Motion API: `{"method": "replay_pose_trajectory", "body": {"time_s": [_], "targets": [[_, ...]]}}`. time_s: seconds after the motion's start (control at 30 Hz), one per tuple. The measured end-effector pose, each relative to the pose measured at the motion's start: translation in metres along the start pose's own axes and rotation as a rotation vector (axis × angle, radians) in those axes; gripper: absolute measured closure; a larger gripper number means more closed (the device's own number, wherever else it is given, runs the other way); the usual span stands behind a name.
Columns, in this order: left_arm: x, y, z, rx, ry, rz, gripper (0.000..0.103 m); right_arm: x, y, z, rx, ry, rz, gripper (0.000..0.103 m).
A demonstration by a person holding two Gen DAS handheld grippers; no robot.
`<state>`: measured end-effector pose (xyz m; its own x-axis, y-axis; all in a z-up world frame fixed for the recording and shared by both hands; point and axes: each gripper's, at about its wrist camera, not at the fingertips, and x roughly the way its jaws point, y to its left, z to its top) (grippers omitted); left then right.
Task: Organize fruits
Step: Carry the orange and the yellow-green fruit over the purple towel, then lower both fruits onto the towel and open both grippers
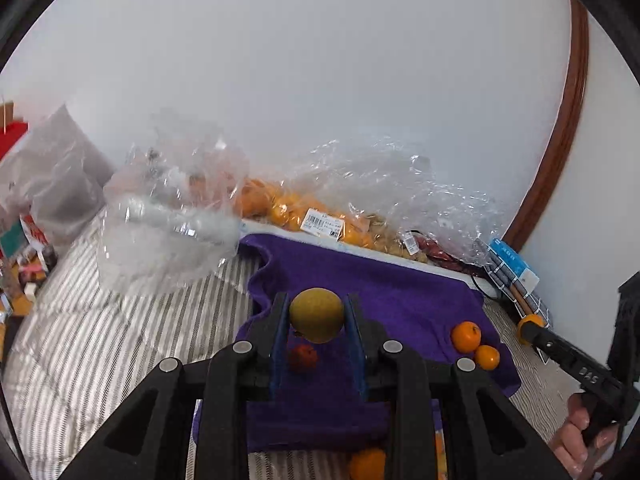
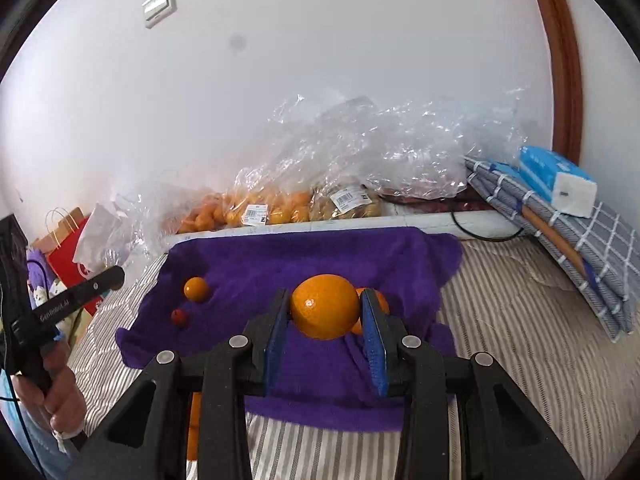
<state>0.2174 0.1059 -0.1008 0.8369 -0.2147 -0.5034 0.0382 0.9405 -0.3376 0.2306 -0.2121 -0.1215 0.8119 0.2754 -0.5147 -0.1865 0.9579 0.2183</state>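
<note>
My left gripper (image 1: pixel 317 314) is shut on a round yellow-green pear (image 1: pixel 316 315), held above the purple towel (image 1: pixel 400 292). Below it on the towel lies a small red fruit (image 1: pixel 303 358); two small oranges (image 1: pixel 466 336) lie at the towel's right. My right gripper (image 2: pixel 326 312) is shut on a large orange (image 2: pixel 325 306) above the purple towel (image 2: pixel 248 268). Another orange (image 2: pixel 382 302) shows partly behind the right finger. A small orange (image 2: pixel 196 289) and the small red fruit (image 2: pixel 179 317) lie on the towel's left. The other gripper's handle (image 2: pixel 76 300) shows at the left edge.
Clear plastic bags of oranges (image 2: pixel 256 206) and other produce line the wall behind the towel. A crumpled clear bag (image 1: pixel 168 216) sits at the left. Folded grey checked cloth and a blue tissue pack (image 2: pixel 556 178) lie at right. Striped bedding (image 2: pixel 500 320) surrounds the towel. An orange (image 1: pixel 366 464) lies near the bottom edge.
</note>
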Motion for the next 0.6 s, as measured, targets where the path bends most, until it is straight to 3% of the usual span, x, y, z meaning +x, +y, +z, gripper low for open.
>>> {"method": "replay_pose_trajectory", "body": {"time_s": [0.27, 0.33, 0.6], "targets": [[0.017, 0.010, -0.010, -0.008, 0.069, 0.017, 0.077, 0.034, -0.010, -0.020, 0.005, 0.106, 0.022, 0.067], [0.020, 0.006, -0.013, 0.013, 0.082, 0.024, 0.077, 0.040, -0.009, -0.023, -0.020, 0.117, -0.023, 0.067], [0.036, -0.004, -0.023, 0.045, 0.143, 0.026, 0.077, 0.045, -0.012, -0.025, -0.007, 0.127, -0.019, 0.067]]}}
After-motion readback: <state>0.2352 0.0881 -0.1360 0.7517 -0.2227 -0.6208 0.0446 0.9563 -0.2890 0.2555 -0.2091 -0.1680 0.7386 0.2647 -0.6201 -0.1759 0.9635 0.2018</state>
